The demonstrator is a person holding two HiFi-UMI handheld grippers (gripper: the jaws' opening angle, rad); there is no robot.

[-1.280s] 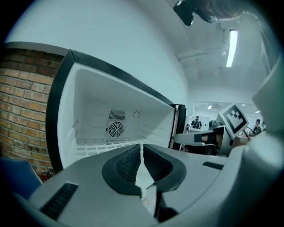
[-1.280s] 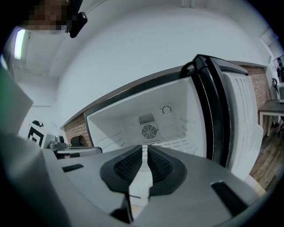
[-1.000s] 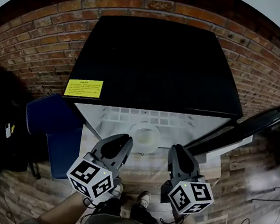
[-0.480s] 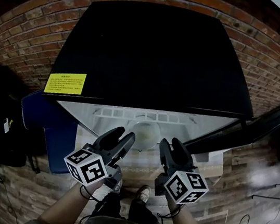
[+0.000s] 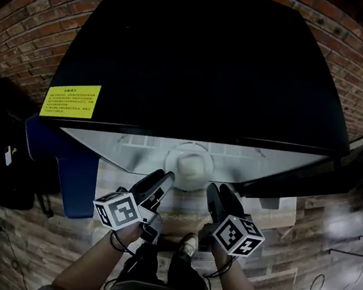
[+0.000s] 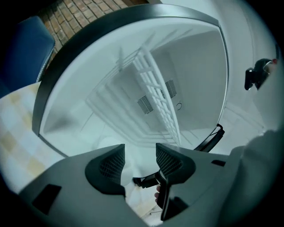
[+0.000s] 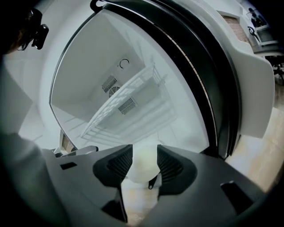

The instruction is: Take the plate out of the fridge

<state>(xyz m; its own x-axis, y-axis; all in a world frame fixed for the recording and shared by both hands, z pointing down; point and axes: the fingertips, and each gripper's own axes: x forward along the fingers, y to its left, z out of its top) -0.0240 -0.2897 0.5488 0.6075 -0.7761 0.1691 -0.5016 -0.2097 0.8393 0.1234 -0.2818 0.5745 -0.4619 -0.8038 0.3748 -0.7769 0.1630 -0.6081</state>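
The head view looks steeply down on the fridge top and open front from above; both gripper views sit low, close, tilted, facing into its white inside, sharing the shelf

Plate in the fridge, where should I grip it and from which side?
Probably the near rim of the plate: it lies flat just inside the open fridge, below the wire shelf, so come level from the front, one jaw over the rim, one under.
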